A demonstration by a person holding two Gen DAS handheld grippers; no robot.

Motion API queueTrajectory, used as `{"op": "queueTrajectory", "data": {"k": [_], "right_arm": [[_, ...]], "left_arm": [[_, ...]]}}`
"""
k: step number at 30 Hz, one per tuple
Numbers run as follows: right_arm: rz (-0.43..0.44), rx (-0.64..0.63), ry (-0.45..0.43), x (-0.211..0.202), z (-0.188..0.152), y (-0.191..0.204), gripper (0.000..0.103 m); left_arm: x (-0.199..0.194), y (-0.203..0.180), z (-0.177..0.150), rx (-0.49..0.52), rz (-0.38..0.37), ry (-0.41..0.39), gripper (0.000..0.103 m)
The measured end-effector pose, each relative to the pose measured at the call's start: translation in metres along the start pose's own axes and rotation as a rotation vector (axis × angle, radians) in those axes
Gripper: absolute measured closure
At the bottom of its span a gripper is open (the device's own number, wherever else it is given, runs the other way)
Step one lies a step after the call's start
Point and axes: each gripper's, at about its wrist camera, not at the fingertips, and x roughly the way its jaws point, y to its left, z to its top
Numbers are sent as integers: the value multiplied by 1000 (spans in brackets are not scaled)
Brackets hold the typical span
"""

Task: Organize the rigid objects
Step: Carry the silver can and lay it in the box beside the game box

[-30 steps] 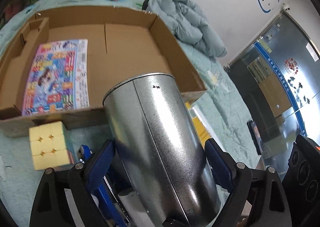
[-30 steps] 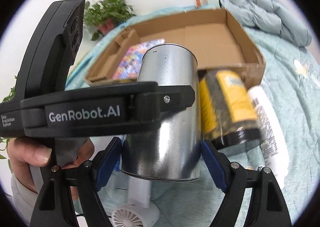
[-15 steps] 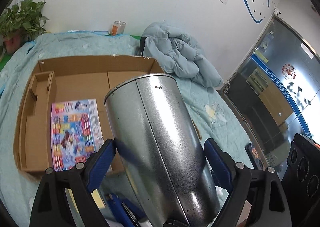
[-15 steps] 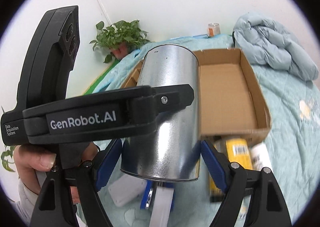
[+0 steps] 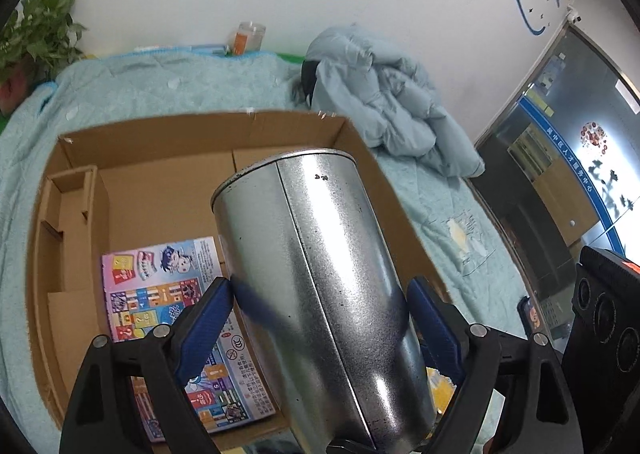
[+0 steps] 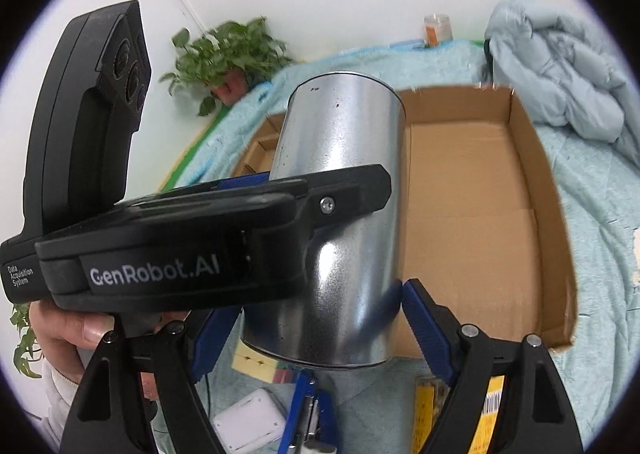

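A large shiny metal can [image 5: 320, 266] is held in the air between both grippers. My left gripper [image 5: 320, 318] is shut on its sides with blue pads. My right gripper [image 6: 316, 318] grips the same can [image 6: 336, 213] from the other side; the left gripper's black body crosses in front of it. The can hangs over the near edge of an open cardboard box [image 5: 152, 197], which also shows in the right wrist view [image 6: 480, 189]. A colourful printed sheet [image 5: 168, 294] lies flat in the box.
Below the can on the teal blanket lie a yellow cube [image 6: 256, 364], a blue stapler [image 6: 308, 410], a white block [image 6: 248, 426] and a yellow-labelled bottle [image 6: 492, 414]. A light blue jacket [image 5: 384, 109] lies behind the box. A potted plant [image 6: 228, 57] stands at the far left.
Both grippers have lifted the can higher and carried it toward the box. The box now sits lower and nearer in both views.
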Motion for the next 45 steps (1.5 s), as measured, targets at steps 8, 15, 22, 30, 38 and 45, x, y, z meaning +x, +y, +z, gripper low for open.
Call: {"op": "queueTrajectory", "data": {"k": [8,15,22,30,38,45], "right_arm": [[-26,84,122,55,-22,-28,22],[-80,95,162,63,-27,-31,23],[-93,110,166,60,-23,-33,23],[-8,90,-1,4,-35,-35,22],[-237,55,-81,-36,-43,-75,36],[-366,73,-5,-12,-41,-125,99]], "left_arm": [[78,39,-26,-64,-46,136,16],[93,40,-33,-30,-16,160,17],[85,46,-32,-63,-34,170,17],[-12,67,-81,-58,64,-10,16],[-12,71,-131,-96,86,16,24],[-11,67,-139,-127,124,46,24]]}}
